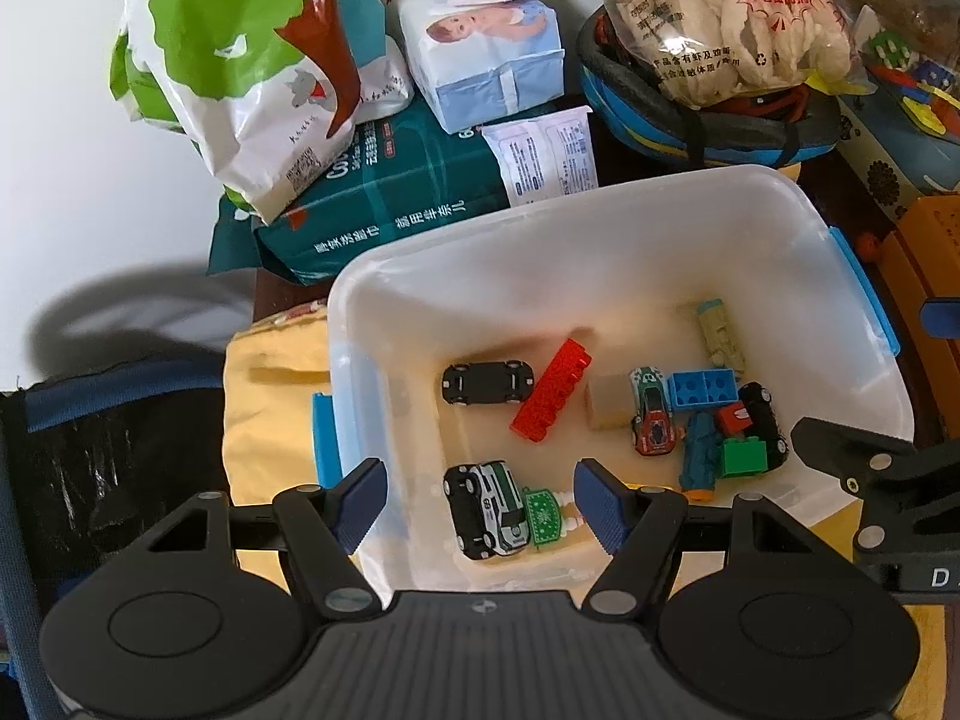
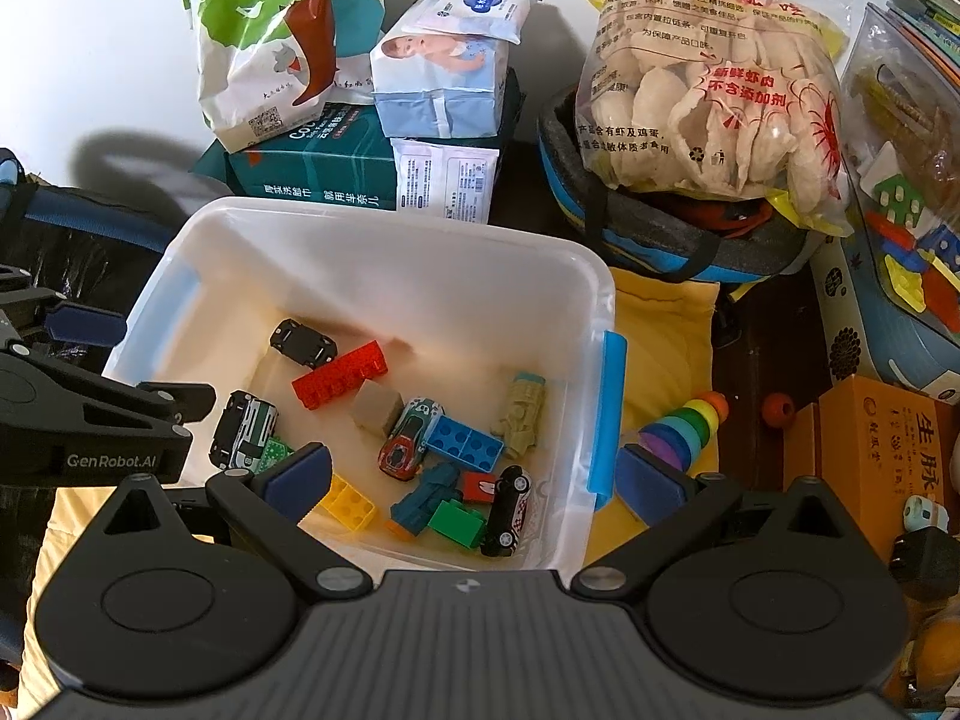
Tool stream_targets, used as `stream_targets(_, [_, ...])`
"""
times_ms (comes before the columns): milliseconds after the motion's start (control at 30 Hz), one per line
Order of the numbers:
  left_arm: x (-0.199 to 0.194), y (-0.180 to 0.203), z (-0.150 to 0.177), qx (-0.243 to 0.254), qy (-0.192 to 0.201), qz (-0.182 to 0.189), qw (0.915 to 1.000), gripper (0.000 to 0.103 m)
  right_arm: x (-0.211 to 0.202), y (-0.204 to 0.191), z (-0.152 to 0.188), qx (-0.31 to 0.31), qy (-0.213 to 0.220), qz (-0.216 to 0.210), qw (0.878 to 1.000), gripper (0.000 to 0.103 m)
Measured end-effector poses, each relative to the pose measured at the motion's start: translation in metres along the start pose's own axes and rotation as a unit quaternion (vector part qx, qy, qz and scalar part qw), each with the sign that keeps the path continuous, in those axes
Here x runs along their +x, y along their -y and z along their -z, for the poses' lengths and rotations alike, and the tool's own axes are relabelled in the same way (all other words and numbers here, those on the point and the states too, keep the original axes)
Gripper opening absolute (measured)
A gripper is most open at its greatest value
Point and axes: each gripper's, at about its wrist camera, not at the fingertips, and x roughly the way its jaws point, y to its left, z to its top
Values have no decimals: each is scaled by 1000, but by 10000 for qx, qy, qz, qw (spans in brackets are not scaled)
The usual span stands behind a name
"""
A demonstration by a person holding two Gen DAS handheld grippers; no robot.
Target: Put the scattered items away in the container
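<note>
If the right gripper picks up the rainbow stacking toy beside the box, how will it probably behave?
The rainbow stacking toy lies on its side on the yellow cloth, so a push would probably roll it. Its rings look separate and may shift or slide apart when lifted. The smooth, rounded, tapering shape may slip between the open right gripper pads.
</note>
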Motion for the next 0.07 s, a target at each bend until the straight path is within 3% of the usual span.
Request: stream_targets(67, [-1, 0, 0, 15, 90, -63, 9999, 74, 0, 0, 0, -7, -2, -7, 10000, 103])
